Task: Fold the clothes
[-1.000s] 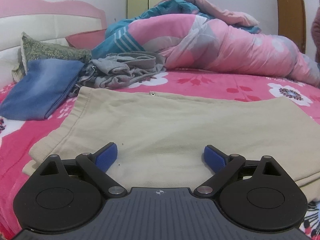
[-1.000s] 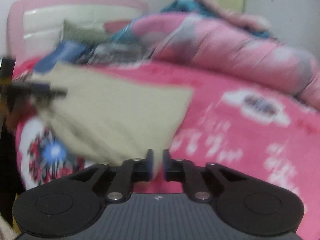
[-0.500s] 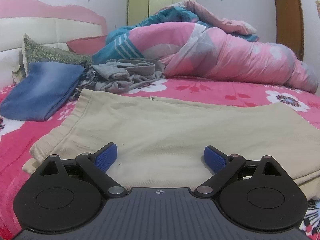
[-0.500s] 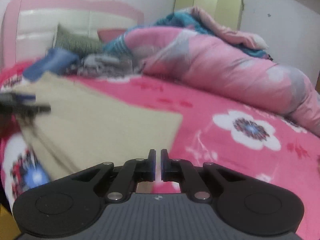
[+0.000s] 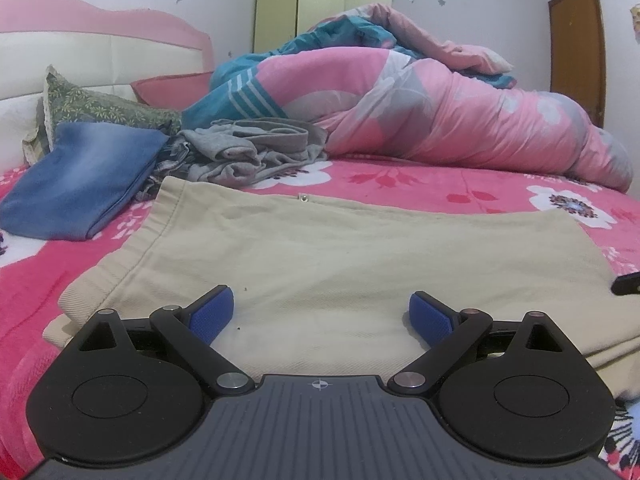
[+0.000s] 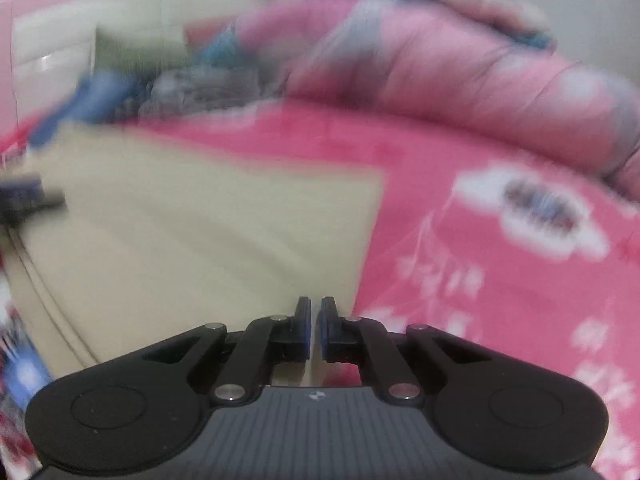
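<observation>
A beige garment (image 5: 320,264) lies spread flat on a bed covered by a pink floral sheet (image 5: 480,192). The left claw (image 5: 320,314) hovers low over the near edge of the garment, its two blue-padded fingers (image 5: 212,314) standing wide apart with nothing between them. Beyond this claw and to its left sits a folded blue denim piece (image 5: 80,184), with a crumpled grey garment (image 5: 256,152) just beside it. Farther ahead, a bulky pink quilt (image 5: 440,120) is heaped across the bed, and a green patterned pillow (image 5: 100,108) leans by the pink and cream headboard (image 5: 80,40). The right claw (image 6: 316,330) is over the garment's right end, near its corner, with the fingers drawn together to a thin slit; whether any cloth is pinched there cannot be told. The right view is blurred. In it, the beige garment (image 6: 200,232) stretches ahead and to the left of the claw, and bare pink sheet lies to the right.
</observation>
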### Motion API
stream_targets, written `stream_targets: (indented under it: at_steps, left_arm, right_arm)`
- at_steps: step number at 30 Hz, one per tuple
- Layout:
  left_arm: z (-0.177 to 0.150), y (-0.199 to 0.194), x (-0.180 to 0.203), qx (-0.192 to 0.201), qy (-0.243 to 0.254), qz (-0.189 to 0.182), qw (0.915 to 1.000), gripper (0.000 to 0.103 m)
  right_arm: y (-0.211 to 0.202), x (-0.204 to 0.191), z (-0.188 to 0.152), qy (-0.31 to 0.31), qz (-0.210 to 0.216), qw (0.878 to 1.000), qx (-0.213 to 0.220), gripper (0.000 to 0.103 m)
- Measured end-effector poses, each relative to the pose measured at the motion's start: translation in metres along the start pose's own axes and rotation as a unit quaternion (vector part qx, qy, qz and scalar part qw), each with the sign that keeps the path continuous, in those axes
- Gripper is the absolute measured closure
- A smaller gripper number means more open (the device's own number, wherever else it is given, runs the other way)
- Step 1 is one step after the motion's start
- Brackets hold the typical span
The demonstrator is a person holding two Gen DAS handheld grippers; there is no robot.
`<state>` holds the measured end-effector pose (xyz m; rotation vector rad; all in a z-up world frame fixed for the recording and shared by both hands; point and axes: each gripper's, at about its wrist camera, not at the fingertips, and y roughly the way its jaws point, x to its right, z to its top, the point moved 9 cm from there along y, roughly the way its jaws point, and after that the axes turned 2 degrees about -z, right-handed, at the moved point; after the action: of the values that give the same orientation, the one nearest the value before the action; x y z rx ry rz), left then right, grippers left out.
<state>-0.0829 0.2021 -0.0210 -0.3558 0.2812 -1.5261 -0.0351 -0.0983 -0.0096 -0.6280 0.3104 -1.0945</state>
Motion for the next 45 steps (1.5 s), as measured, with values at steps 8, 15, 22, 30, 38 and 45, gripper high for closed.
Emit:
stream_targets:
  at_steps: [8, 15, 22, 30, 38, 45]
  left_arm:
    - [-0.001, 0.0, 0.0, 0.001, 0.001, 0.0, 1.0, 0.007]
    - [-0.001, -0.002, 0.0, 0.002, 0.002, -0.002, 1.0, 0.007]
    - [-0.002, -0.002, 0.0, 0.003, 0.008, -0.004, 1.0, 0.007]
    - [-0.002, -0.002, 0.0, 0.005, 0.007, -0.009, 0.9999, 0.005]
    - [-0.002, -0.002, 0.001, 0.006, 0.005, -0.011, 0.9999, 0.005]
    - [-0.002, -0.001, 0.001, 0.005, 0.005, -0.009, 0.9999, 0.005]
  right_arm:
    - [0.003, 0.01, 0.055, 0.014, 0.003, 0.999, 0.042, 0.098]
    - [0.039, 0.027, 0.049, 0.041, 0.009, 0.999, -0.008, 0.098]
    - [0.087, 0.05, 0.068, 0.074, 0.001, 0.997, -0.02, 0.098]
    - [0.048, 0.098, 0.051, 0.311, 0.098, 0.945, -0.007, 0.061]
    - [0.014, 0.077, -0.01, 0.35, 0.183, 0.915, -0.081, 0.059]
    - [0.006, 0.046, -0.018, 0.343, 0.241, 0.901, -0.115, 0.058]
